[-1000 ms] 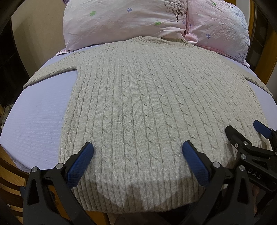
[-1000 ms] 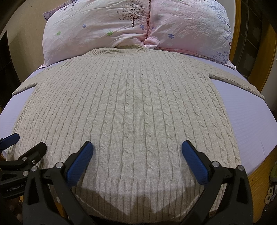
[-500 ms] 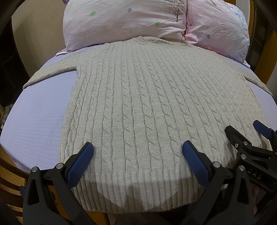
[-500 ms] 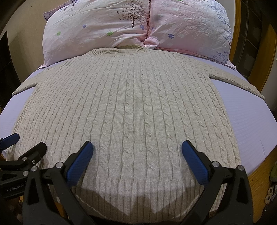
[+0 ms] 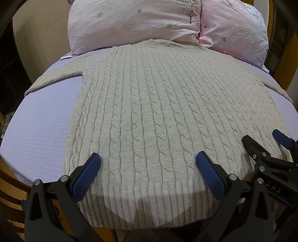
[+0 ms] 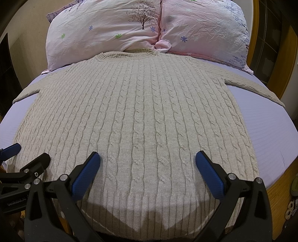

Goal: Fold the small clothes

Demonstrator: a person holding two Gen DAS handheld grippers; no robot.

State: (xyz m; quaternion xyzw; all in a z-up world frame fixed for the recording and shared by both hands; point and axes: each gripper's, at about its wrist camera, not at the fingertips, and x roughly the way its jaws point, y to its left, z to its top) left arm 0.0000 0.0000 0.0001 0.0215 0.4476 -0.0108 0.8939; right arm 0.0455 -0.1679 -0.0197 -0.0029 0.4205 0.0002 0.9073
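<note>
Lying flat on the bed is 1 beige cable-knit sweater, spread face up with its ribbed hem at the near edge of the mattress and its round collar touching the pillows. Its 2 sleeves go out to the sides: the left sleeve and the right sleeve both rest on the lilac sheet. There are 2 pink pillows with small flowers, the left pillow and the right pillow, standing side by side at the head of the bed; a tree print is on the first one.

There are 2 grippers, each with 2 black fingers and blue pads. The left gripper is over the lower part of the sweater, near the hem, with its jaws wide apart and nothing between them except the knit below. The right gripper is in the same posture just beside it, jaws also wide apart, holding nothing. In the left wrist view the right gripper shows at the right edge, and in the right wrist view the left gripper shows at the left edge, so the 2 tools are close together. Whether the pads touch the fabric, I cannot tell. A dark shadow falls on the hem below each tool. A wooden bed frame is visible at the right side.
</note>
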